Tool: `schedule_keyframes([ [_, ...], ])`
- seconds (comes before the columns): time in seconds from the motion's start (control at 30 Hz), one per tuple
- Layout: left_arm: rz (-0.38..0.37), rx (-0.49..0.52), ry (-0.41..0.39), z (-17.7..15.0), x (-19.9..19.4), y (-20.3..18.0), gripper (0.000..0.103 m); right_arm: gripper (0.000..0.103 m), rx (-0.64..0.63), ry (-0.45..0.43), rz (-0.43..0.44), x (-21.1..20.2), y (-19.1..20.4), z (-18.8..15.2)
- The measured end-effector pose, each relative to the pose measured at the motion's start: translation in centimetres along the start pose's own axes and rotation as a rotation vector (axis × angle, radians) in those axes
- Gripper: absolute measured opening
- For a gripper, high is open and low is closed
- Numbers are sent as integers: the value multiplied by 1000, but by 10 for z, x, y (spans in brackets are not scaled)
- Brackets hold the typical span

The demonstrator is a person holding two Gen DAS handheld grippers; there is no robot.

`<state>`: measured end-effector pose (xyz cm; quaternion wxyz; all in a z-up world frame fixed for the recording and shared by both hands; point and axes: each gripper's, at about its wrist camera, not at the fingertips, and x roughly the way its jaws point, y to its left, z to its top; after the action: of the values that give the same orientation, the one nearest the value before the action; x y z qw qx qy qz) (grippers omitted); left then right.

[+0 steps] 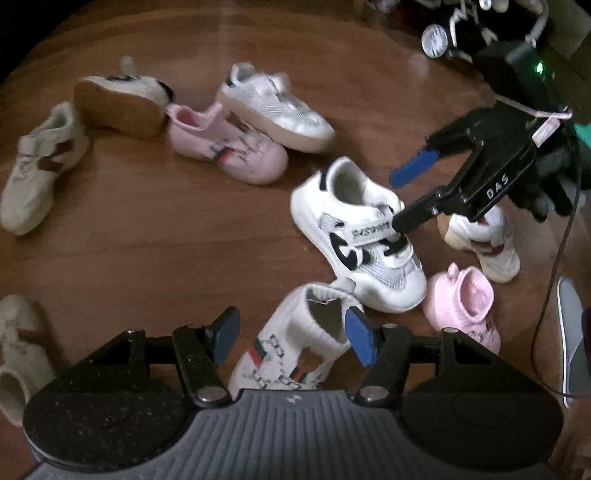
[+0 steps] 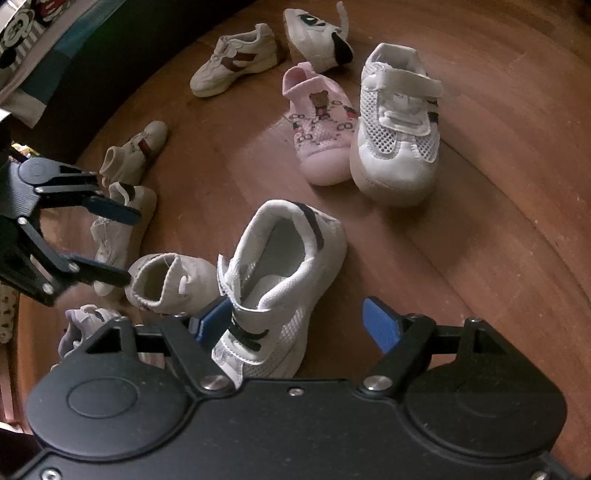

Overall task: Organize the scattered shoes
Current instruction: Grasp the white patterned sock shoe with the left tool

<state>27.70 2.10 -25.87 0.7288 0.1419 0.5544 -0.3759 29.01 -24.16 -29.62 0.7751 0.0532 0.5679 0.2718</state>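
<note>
From the left wrist view the pale shoe (image 1: pixel 16 354) runs off the left edge, the grey insole (image 1: pixel 572 339) is cut by the right edge, the right gripper (image 1: pixel 397 201) hides part of the red-trimmed shoe (image 1: pixel 495 247), and the dark sneakers (image 1: pixel 454 33) up top blur away.
</note>
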Motion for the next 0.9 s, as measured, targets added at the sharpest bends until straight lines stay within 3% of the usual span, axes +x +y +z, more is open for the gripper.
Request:
schedule_keyframes([
  [0.1,17,2,82,9,21,1,61,80,-2,3,4,2,1,0],
  [0.37,49,45,174,16,53,-5,50,80,-8,-7,10,-2,-1,-3],
  [0.43,52,57,193,14,61,-6,35,81,0,-8,10,-3,-3,-5],
  [0.5,48,63,182,12,62,-8,27,81,4,-11,9,-5,-4,-6],
  [0.53,38,56,160,10,60,-7,16,81,1,-14,8,-6,-5,-7],
  [0.6,23,32,117,5,54,-3,12,81,-1,-19,9,-6,-5,-8],
  [0.7,54,-71,62,-2,42,10,8,81,-1,-42,17,-10,-6,-8],
  [0.9,23,-462,-98,-15,4,51,7,81,9,-62,20,-15,-6,-4],
])
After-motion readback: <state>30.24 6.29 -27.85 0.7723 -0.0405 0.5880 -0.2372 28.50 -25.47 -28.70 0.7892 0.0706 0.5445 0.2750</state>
